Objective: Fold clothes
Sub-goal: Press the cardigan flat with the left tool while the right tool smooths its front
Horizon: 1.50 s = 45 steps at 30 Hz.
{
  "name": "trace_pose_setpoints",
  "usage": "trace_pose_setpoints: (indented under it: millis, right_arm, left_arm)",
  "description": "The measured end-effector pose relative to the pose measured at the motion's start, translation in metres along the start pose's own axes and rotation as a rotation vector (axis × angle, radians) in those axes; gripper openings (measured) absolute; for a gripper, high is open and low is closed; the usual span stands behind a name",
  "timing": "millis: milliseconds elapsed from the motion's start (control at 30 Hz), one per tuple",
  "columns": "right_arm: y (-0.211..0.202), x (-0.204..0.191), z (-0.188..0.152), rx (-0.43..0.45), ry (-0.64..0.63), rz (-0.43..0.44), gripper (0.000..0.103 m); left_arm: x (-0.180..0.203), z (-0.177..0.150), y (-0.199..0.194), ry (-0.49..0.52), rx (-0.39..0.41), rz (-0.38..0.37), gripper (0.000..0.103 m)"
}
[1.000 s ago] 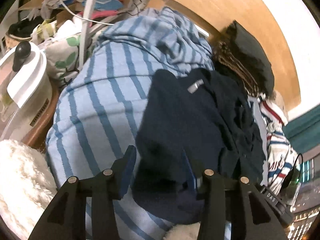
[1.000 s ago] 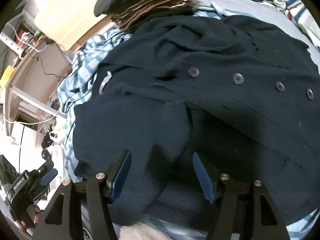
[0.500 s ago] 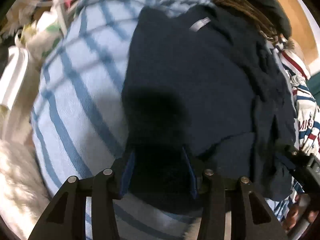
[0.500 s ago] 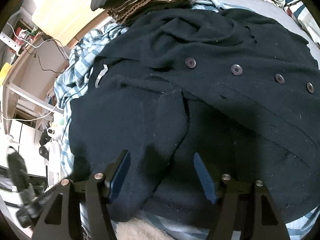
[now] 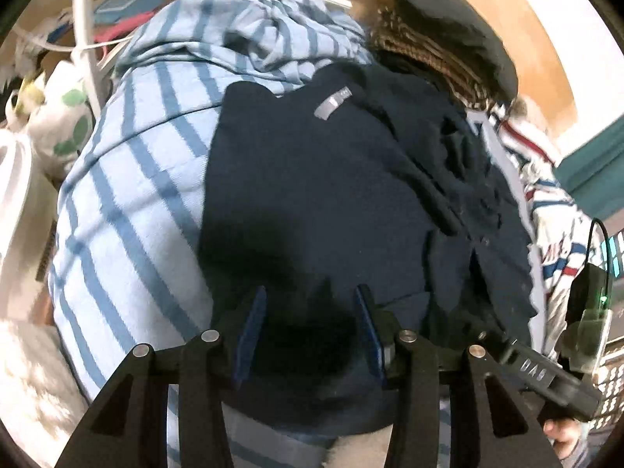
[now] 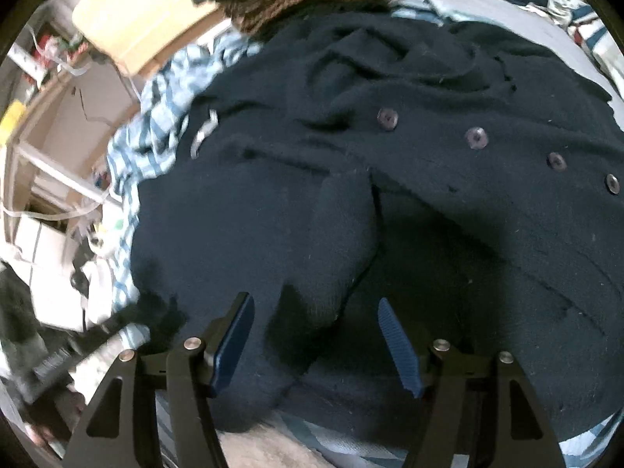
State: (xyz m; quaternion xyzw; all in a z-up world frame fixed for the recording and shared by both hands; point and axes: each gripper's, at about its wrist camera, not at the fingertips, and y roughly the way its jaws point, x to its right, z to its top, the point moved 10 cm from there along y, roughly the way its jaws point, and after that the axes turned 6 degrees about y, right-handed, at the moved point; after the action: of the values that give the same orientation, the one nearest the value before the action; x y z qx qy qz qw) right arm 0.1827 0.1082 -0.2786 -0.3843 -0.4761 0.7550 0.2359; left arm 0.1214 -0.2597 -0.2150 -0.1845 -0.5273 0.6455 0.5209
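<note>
A dark navy cardigan (image 5: 323, 195) with a grey neck label lies spread on a blue striped blanket (image 5: 128, 202). In the right wrist view the cardigan (image 6: 390, 202) shows a row of buttons (image 6: 476, 136) and a folded sleeve (image 6: 339, 249) lying toward me. My left gripper (image 5: 310, 304) is open, just above the cardigan's near hem, holding nothing. My right gripper (image 6: 316, 308) is open over the sleeve's end, holding nothing. The right gripper's body shows at the lower right of the left wrist view (image 5: 546, 374).
A stack of dark and brown striped clothes (image 5: 448, 39) sits at the far end. A red, white and blue striped garment (image 5: 546, 202) lies to the right. A white appliance (image 5: 15, 202) and clutter stand on the left. A fluffy white rug (image 5: 31, 390) lies at the near left.
The left gripper pulled back and up from the cardigan after dipping close to it. The right gripper crept slightly forward over the sleeve. Both stayed open.
</note>
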Motion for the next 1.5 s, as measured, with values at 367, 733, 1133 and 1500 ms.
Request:
trace_pose_setpoints:
  millis: [367,733,1133,1500]
  right_arm:
    - [0.023,0.011,-0.020,-0.086,-0.017,-0.064,0.070]
    - [0.024,0.009,-0.017,-0.090,-0.030,-0.077,0.070]
    - [0.032,0.013,-0.021,-0.100,-0.017,-0.054,0.073]
    - [0.012,0.019,-0.006,0.005,-0.016,-0.051,0.069]
  left_arm:
    - [-0.019,-0.028,0.029,0.015,-0.085,0.070,0.047]
    - [-0.028,-0.032,0.022,0.003,-0.079,0.053,0.047]
    - [-0.039,-0.039,0.013,0.009,-0.067,0.038,0.048]
    - [-0.052,-0.049,0.002,-0.002,-0.103,0.038,0.048]
